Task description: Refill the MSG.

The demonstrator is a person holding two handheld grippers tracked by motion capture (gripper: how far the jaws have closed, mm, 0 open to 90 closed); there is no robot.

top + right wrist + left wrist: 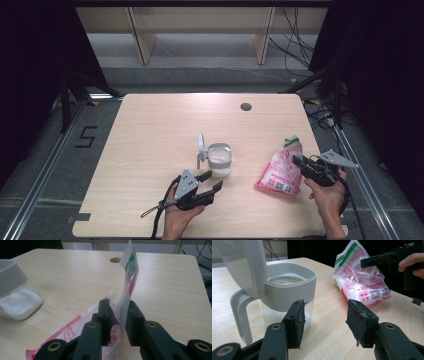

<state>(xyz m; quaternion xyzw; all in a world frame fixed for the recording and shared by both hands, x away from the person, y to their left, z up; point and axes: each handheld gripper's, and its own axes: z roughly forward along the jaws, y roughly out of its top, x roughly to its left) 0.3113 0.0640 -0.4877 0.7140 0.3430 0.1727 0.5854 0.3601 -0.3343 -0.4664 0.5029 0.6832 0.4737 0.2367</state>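
Wooden table [150, 150]: pale wood-grain top, the largest thing in the high view; a round grommet hole [245, 106] sits toward its 1 o'clock corner.
Pink bag [280, 170]: pink-and-white plastic pouch with a green-and-white top, lying at about 4 o'clock from the table's middle, its upper end lifted toward 12 o'clock. In the left gripper view the bag [362, 282] shows red print and a small code panel.
Container [219, 160]: grey-rimmed clear jug just below the table's middle, white grains in its bottom, its grey lid [200, 145] hinged up on the 9 o'clock side. In the left gripper view the lid [244, 265] stands upright above the handle [239, 312].
Right hand [327, 192]: at 4 o'clock on the table, by the right edge, just beside the bag.
Left hand [180, 212]: at 6 o'clock, at the near edge.
Right gripper [119, 322]: jaws stand a small way apart, with the bag's thin upright flap [126, 290] running between them; a narrow gap shows on each side of the flap, so the pads do not appear to press it. In the high view this gripper [300, 161] points toward 10 o'clock onto the bag's upper part.
Left gripper [325, 322]: jaws about half open, nothing between them; bare table shows in the gap. The container stands just beyond its left jaw, toward 11 o'clock; whether the two touch cannot be told. In the high view it [210, 181] points toward 2 o'clock, just below the container.
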